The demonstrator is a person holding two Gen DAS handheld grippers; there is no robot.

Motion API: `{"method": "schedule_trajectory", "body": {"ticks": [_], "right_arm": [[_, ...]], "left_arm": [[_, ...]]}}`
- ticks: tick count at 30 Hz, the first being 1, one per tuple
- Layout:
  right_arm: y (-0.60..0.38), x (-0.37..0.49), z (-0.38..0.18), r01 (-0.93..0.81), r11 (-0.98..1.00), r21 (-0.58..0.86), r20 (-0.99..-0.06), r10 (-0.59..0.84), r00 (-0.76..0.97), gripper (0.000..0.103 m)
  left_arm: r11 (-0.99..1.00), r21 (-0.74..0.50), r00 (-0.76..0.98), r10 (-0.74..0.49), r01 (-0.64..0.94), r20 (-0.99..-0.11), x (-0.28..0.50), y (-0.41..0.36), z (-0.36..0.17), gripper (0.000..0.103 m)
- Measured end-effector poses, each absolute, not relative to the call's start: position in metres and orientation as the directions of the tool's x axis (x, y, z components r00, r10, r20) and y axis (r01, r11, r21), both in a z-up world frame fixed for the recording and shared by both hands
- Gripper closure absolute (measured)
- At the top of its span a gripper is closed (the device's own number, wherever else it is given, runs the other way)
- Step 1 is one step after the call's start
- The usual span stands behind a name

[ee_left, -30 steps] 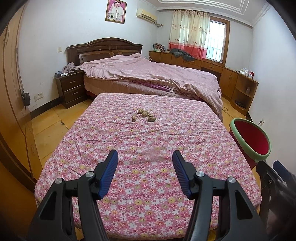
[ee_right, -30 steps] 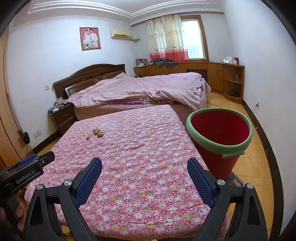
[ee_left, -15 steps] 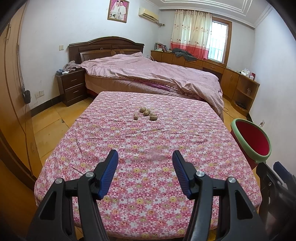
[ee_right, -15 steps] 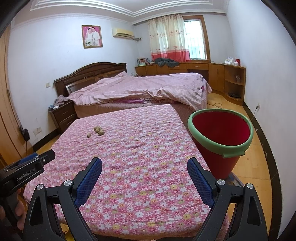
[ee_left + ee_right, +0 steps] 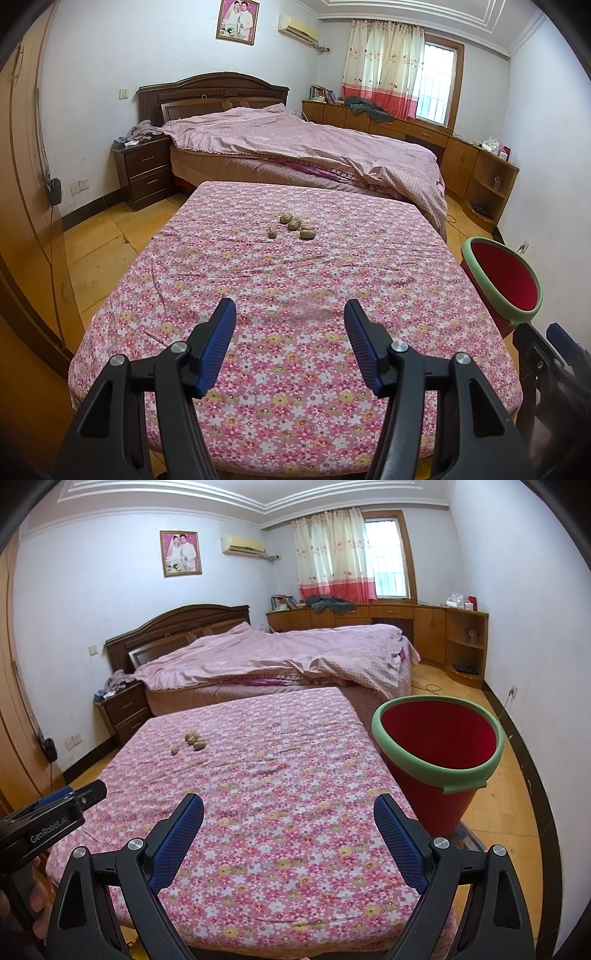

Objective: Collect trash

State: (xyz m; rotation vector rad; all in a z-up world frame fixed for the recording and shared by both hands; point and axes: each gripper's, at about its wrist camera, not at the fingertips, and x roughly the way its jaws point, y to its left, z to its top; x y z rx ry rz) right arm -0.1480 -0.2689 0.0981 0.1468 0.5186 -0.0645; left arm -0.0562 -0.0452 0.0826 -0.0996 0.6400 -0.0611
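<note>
Several brown walnut shells (image 5: 293, 224) (image 5: 191, 740) lie in a small cluster on the far half of a table under a pink floral cloth (image 5: 295, 302) (image 5: 266, 775). A red bin with a green rim (image 5: 506, 284) (image 5: 439, 753) stands off the table's right side. My left gripper (image 5: 290, 317) hovers open over the near end of the table, nothing between its blue pads. My right gripper (image 5: 288, 810) is open too, above the near right part of the cloth, with the bin just right of it. Both are far short of the shells.
A bed with a pink quilt (image 5: 306, 147) lies right behind the table. A dark nightstand (image 5: 144, 170) stands at back left, wooden cabinets (image 5: 461, 162) line the right wall, a wardrobe (image 5: 22, 206) flanks the left. Wooden floor (image 5: 99, 243) runs along the table's left side.
Both views have tilted slightly, so the shells and bin sit a little higher in frame. The jaws of both grippers keep the same opening.
</note>
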Motion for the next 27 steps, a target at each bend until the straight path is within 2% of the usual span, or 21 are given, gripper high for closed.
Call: {"method": "schedule_trajectory", "body": {"ticks": [27], "right_arm": [[-0.2677,-0.1474,0.102,0.096,0.989,0.112,-0.473,-0.032,0.88,0.009]], "left_arm": [[0.992,-0.122,0.799,-0.088,0.018,-0.595,-0.0564,-0.0454,0.0821,0.042]]}}
